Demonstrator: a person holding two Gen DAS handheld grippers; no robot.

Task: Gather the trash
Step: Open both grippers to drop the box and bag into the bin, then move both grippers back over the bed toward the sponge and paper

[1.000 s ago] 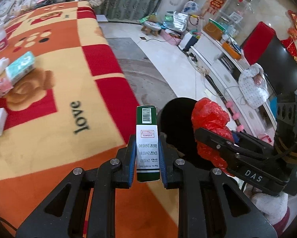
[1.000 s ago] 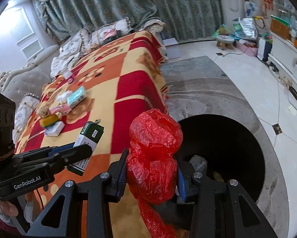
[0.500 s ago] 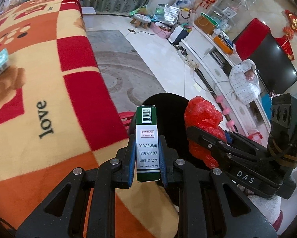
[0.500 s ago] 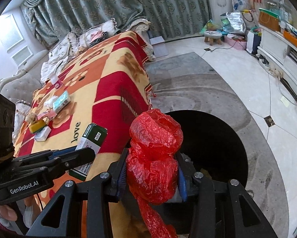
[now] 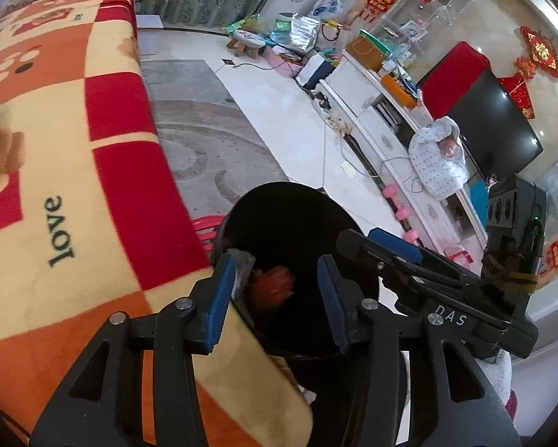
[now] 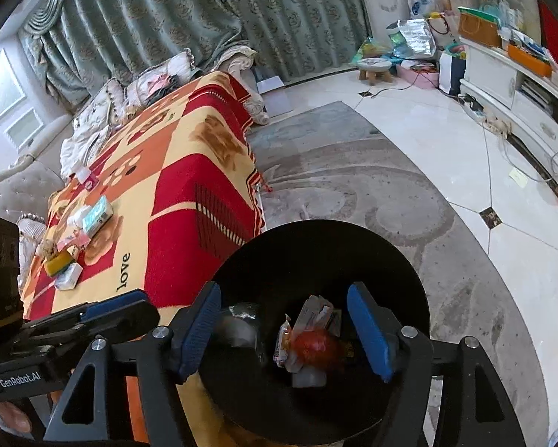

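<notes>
A round black trash bin (image 6: 409, 260) stands on the floor beside the blanket-covered table; it also shows in the left wrist view (image 5: 286, 201). A red plastic bag (image 6: 316, 346) lies inside it among wrappers and a white box, and shows blurred in the left wrist view (image 5: 273, 285). My right gripper (image 6: 290, 327) is open and empty above the bin. My left gripper (image 5: 275, 298) is open and empty over the bin's near rim. The green and white box is not clearly seen.
The red, orange and yellow blanket (image 6: 174, 186) carries a tissue pack (image 6: 98, 216), a yellow item (image 6: 57, 259) and a white box (image 6: 68, 275). A grey rug (image 6: 353, 171), white tile floor, TV cabinet (image 5: 383, 119) and cluttered corner lie beyond.
Both grippers have opened above the bin. The red bag left the right gripper and lies in the bin. The green and white box left the left gripper.
</notes>
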